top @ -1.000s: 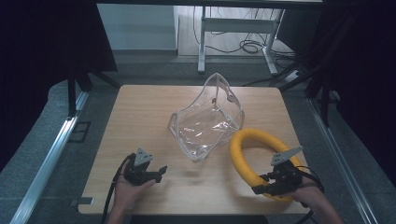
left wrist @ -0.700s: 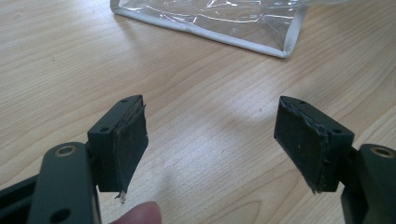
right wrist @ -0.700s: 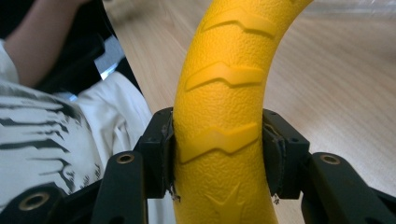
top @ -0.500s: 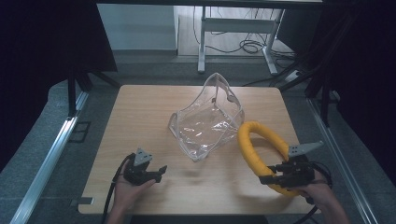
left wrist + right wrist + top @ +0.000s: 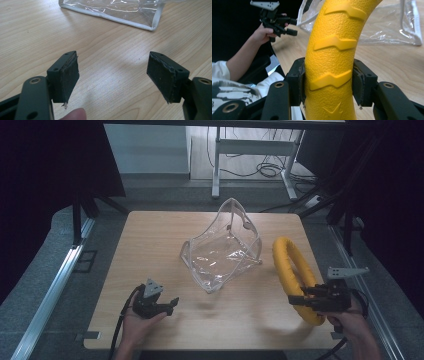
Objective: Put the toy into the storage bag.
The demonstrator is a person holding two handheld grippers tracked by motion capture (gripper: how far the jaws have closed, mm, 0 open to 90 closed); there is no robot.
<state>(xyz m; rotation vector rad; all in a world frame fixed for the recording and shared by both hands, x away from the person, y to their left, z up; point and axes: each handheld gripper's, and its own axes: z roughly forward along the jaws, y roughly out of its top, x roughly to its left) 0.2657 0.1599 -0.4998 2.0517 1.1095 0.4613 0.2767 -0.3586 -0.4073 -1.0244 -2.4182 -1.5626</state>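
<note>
Yellow ring (image 5: 289, 272), upright near the bench's (image 5: 150, 245) right edge, clenched in my right tongs (image 5: 299, 300); I keep it vertical while left tongs (image 5: 172, 302) gape released.

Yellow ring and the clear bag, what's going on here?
A person works two handheld grippers at a wooden table. The right gripper is clamped on the yellow ring, holding it tilted up on edge beside the clear plastic bag. The left gripper is open and empty, hovering near the table's front edge.
</note>
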